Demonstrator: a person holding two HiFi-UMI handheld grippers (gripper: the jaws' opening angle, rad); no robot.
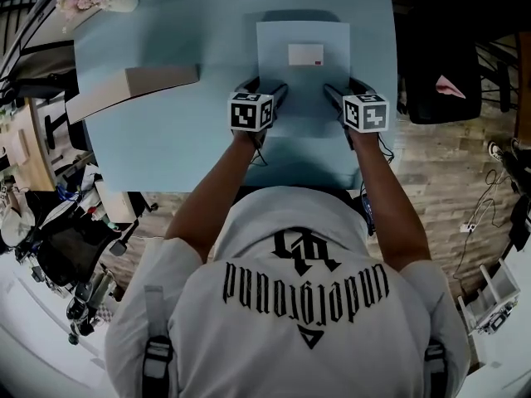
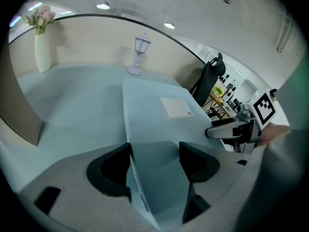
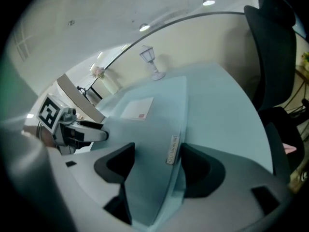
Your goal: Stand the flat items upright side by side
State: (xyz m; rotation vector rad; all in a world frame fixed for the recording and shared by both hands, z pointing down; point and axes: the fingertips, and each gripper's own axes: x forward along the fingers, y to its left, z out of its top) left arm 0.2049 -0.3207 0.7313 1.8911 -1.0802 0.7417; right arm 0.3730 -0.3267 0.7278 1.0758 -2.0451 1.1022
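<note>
Jaws on my left gripper [image 2: 154, 163] stand apart, released. They straddle the left edge of the pale blue flat item [image 2: 154, 110]: the outer jaw sits just beside that edge and the inner jaw sits over the top face. I cannot see either pad pressing.

My right gripper [image 3: 154, 166] mirrors this on the item's right edge, also released. A small printed tag [image 3: 172, 150] on that edge lies between its jaws.

From the head view, the left gripper [image 1: 264, 88] and right gripper [image 1: 347, 89] flank the near end of the blue flat item [image 1: 282, 65]. It appears to lie flat on the desk [image 1: 166, 123] and stretches forward from both grippers. Its white label [image 1: 305, 54] is ahead of them, nearer the right one.

Well out to the left of my left gripper is a tan flat item [image 1: 133, 85]; I cannot tell whether it is lying or standing. Far ahead and left of it stands a vase of flowers [image 2: 41, 37], and a small lantern-shaped lamp [image 2: 140, 52] stands straight ahead. A black chair [image 3: 275, 57] is off to the right of my right gripper.
</note>
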